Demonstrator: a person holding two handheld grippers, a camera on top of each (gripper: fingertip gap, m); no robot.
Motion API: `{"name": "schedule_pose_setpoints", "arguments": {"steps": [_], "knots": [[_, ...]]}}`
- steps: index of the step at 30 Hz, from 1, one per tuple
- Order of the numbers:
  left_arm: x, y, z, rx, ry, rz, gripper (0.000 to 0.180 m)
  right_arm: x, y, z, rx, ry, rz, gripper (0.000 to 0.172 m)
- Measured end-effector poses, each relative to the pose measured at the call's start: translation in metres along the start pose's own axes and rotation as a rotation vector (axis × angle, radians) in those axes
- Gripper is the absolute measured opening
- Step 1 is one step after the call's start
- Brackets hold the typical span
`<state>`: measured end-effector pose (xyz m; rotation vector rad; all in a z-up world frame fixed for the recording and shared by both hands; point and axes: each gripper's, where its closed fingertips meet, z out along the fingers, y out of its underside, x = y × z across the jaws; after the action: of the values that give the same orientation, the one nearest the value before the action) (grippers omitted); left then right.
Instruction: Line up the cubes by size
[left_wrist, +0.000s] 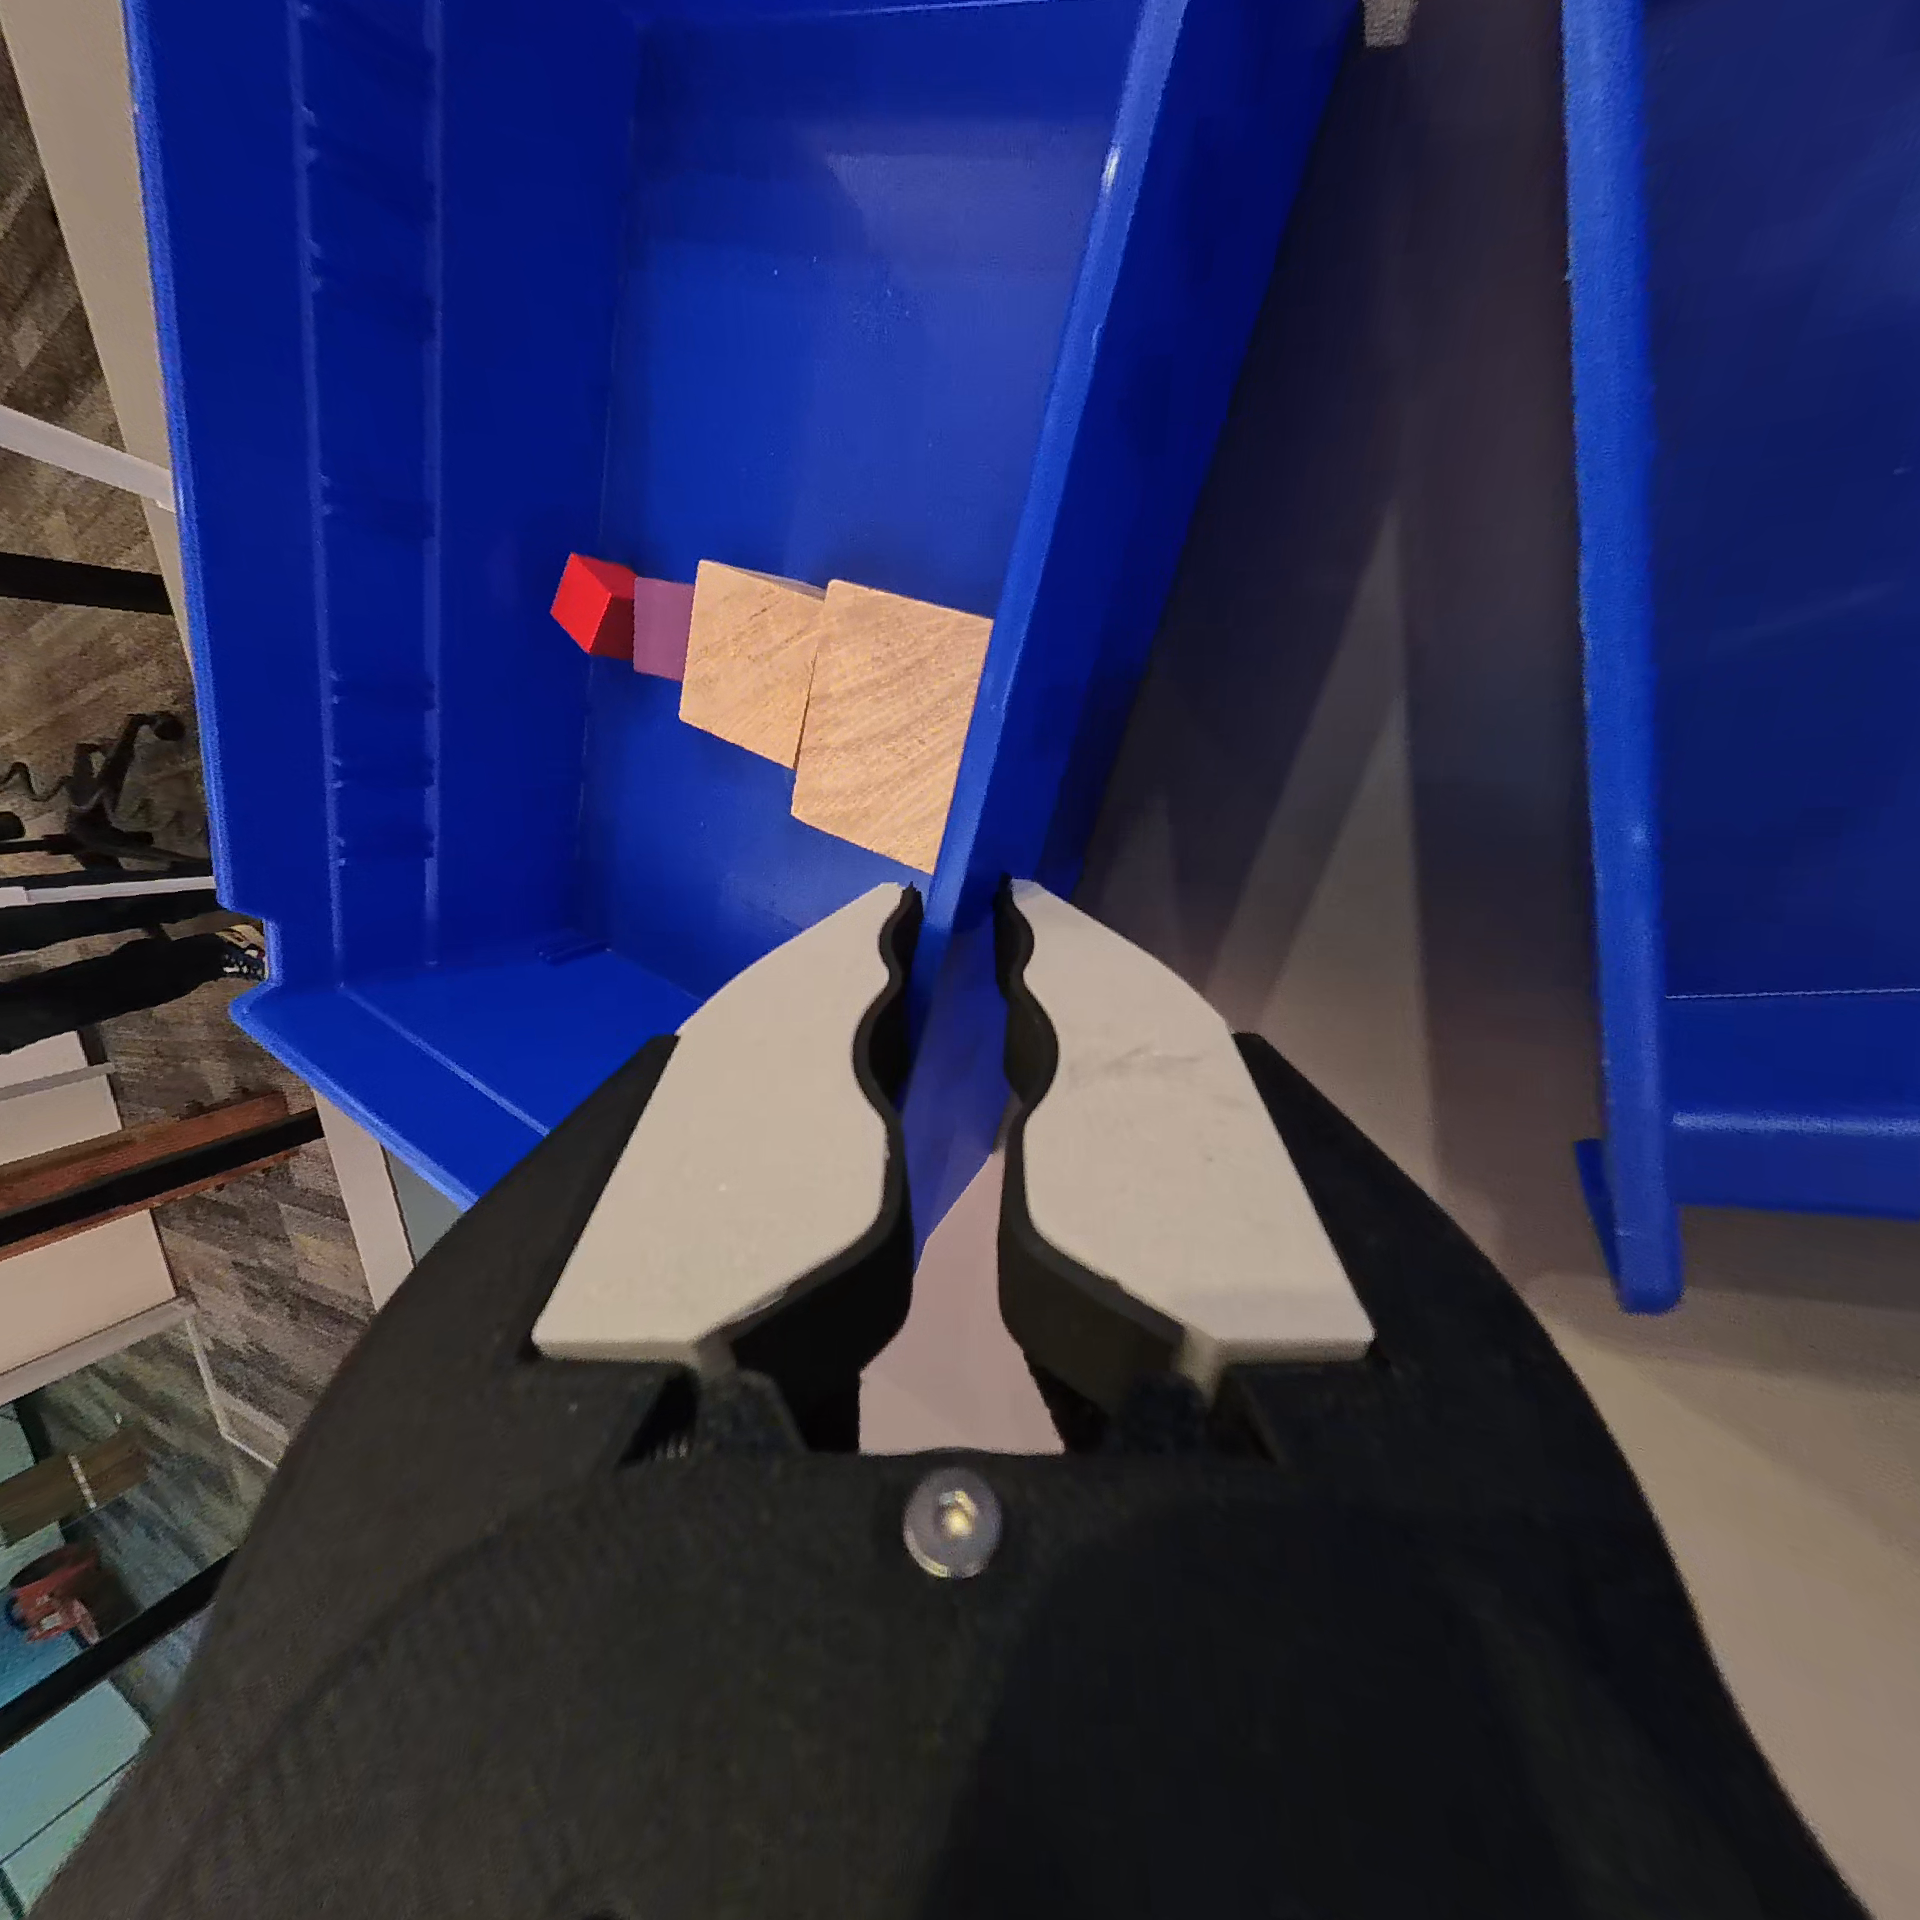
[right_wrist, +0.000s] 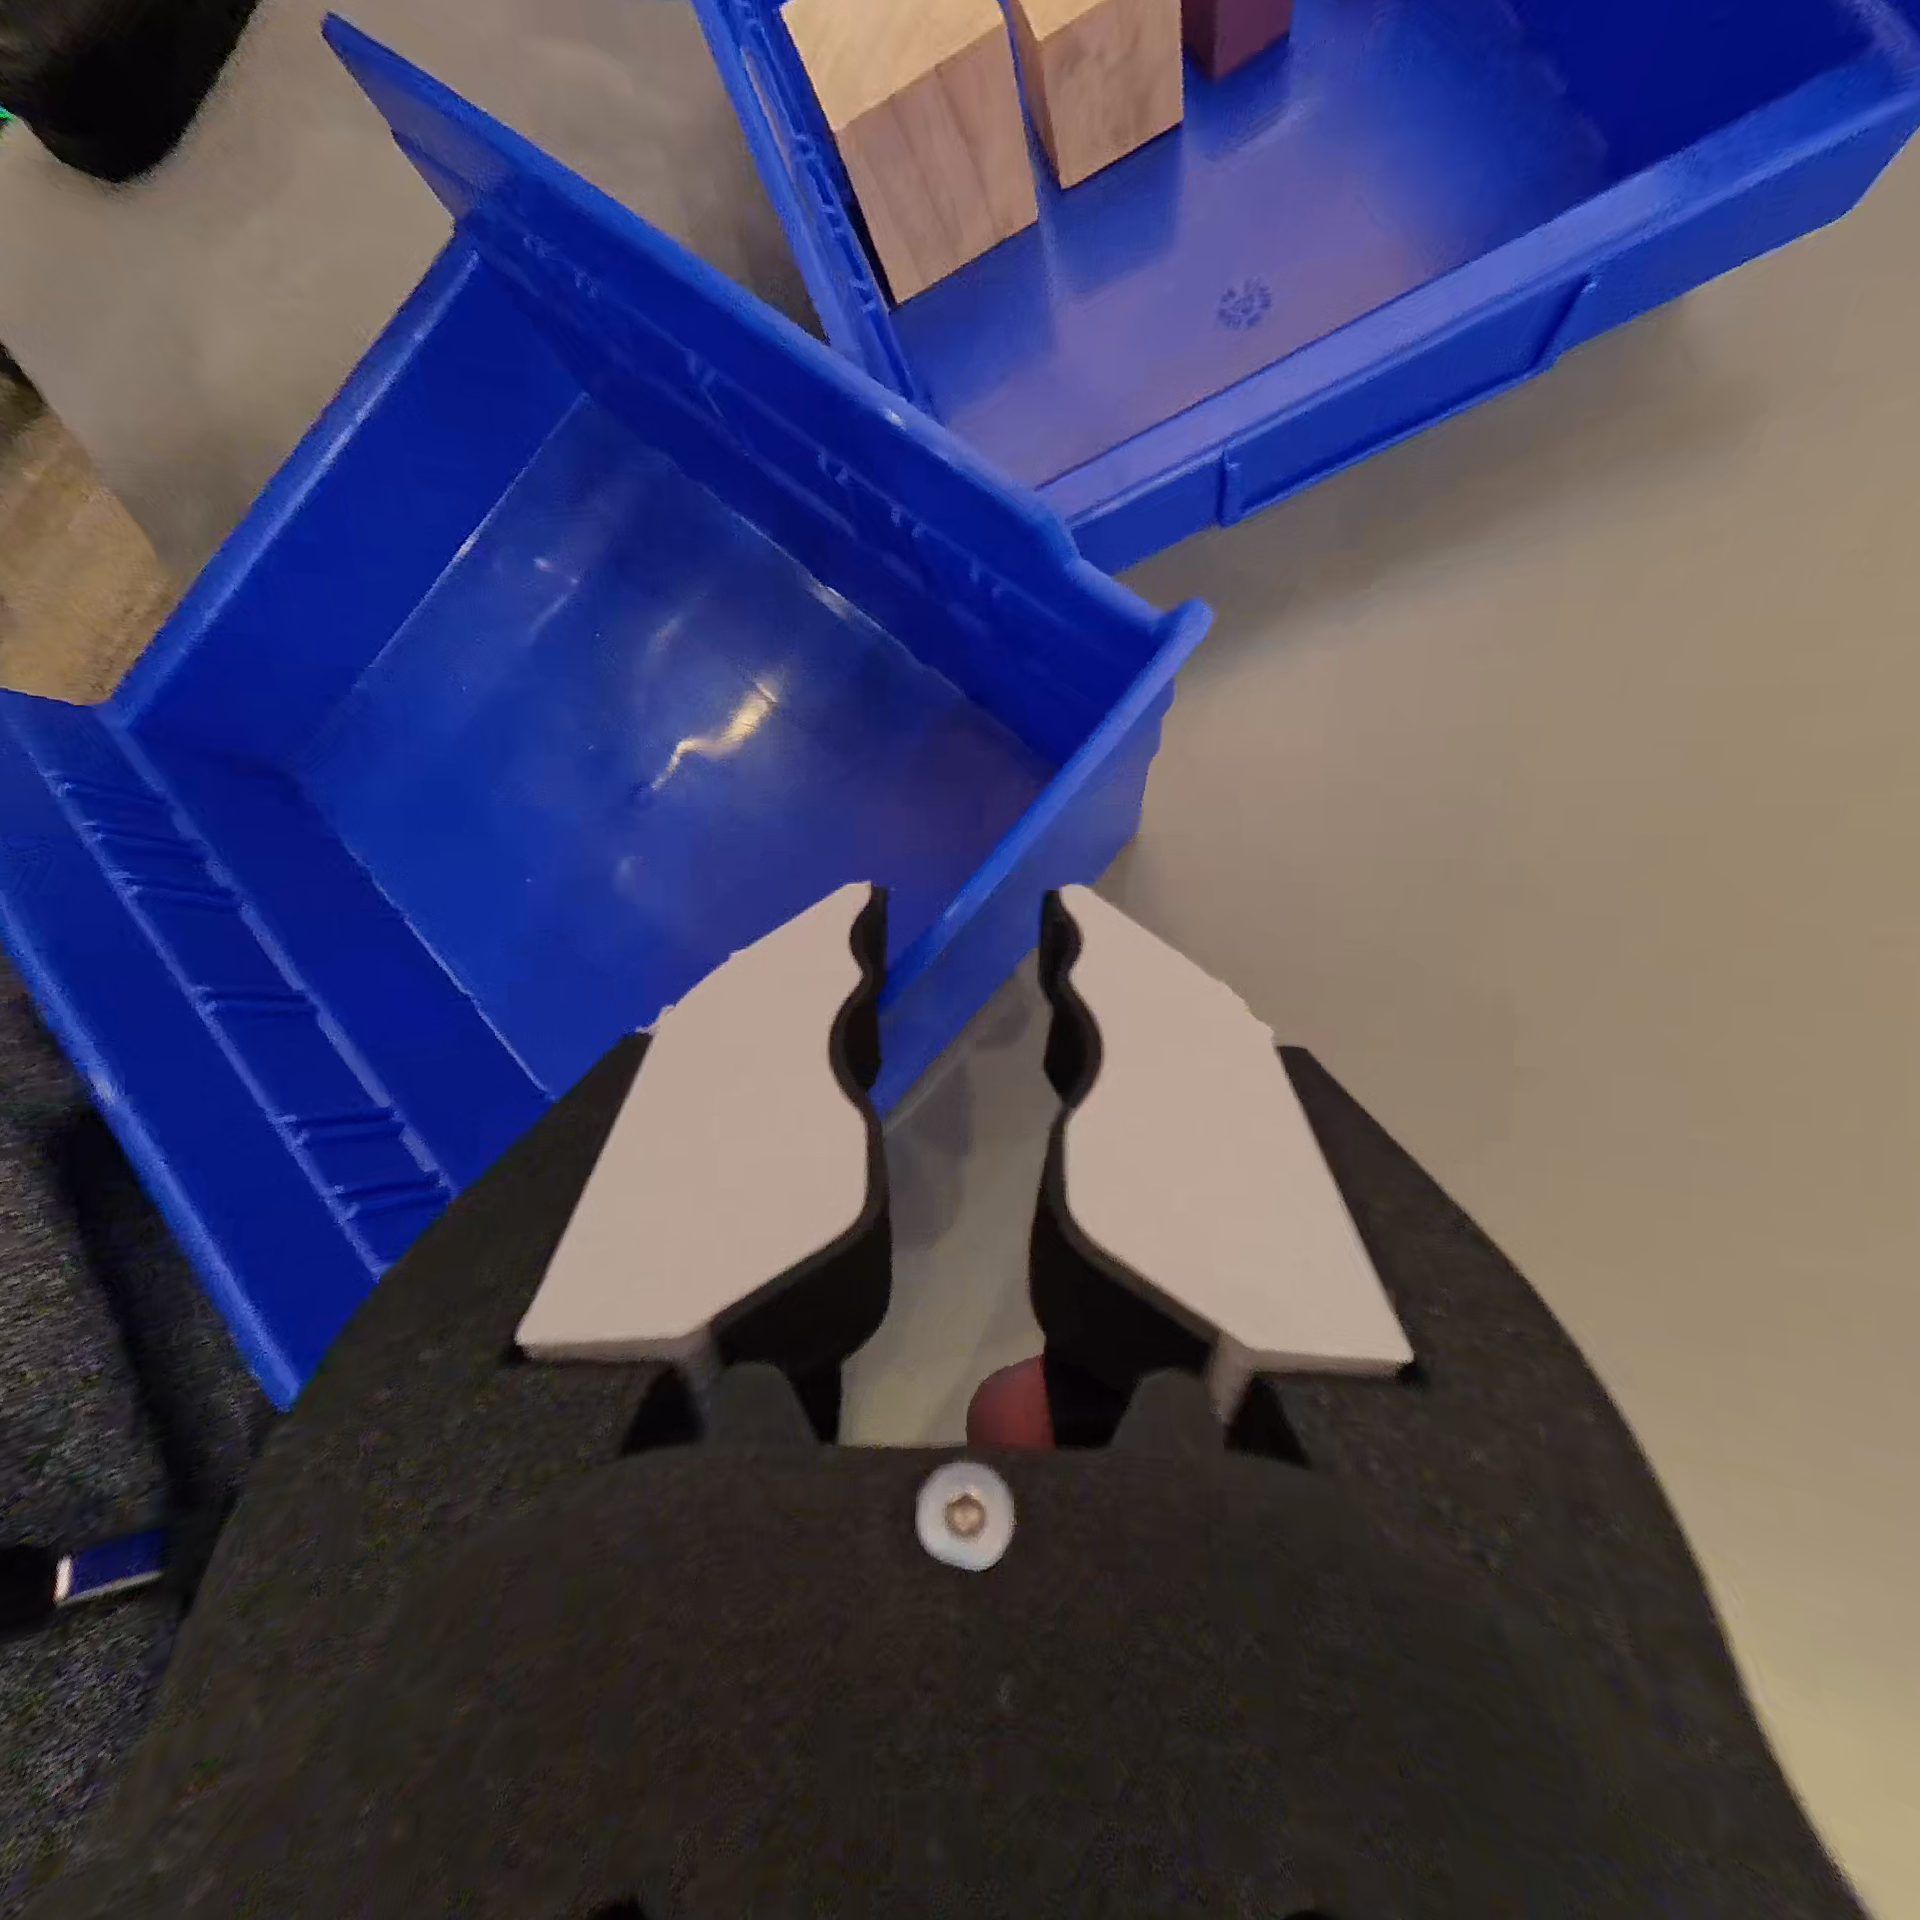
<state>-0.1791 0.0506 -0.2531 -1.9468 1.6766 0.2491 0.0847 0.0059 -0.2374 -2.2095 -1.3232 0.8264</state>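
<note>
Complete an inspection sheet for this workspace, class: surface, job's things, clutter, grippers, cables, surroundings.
Surface: grey tabletop, carrying both bins.
Job's things: small red cube, purple cube, smaller wooden cube and larger wooden cube stand in one row by size inside a blue plastic bin; second blue plastic bin is empty.
Clutter: nothing seen.
Grippers: left gripper jaws clamp the cube bin's side wall; right gripper jaws straddle the empty bin's wall, not closed on it.
Cables: dark coiled shape beyond the table, unclear.
Surroundings: patterned carpet floor.

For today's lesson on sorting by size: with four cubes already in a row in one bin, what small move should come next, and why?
Probably let go of the bin wall and back the left gripper away: the red cube, purple cube and two wooden cubes already run smallest to largest.
</note>
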Motion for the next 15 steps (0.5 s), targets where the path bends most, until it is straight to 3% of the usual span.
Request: {"name": "schedule_pose_setpoints", "arguments": {"steps": [2, 9, 15], "knots": [[0.0, 0.0, 0.0, 0.003, 0.004, 0.004, 0.012, -0.001, -0.001, 0.001, 0.007, -0.02, 0.014, 0.018], [0.006, 0.004, -0.003, 0.016, 0.036, 0.017, 0.008, 0.01, -0.003, -0.003, -0.02, 0.0, -0.011, 0.012], [0.008, 0.025, -0.008, -0.01, 0.033, -0.007, 0.006, 0.031, -0.004, -0.011, -0.03, 0.013, -0.013, 0.011]]}}
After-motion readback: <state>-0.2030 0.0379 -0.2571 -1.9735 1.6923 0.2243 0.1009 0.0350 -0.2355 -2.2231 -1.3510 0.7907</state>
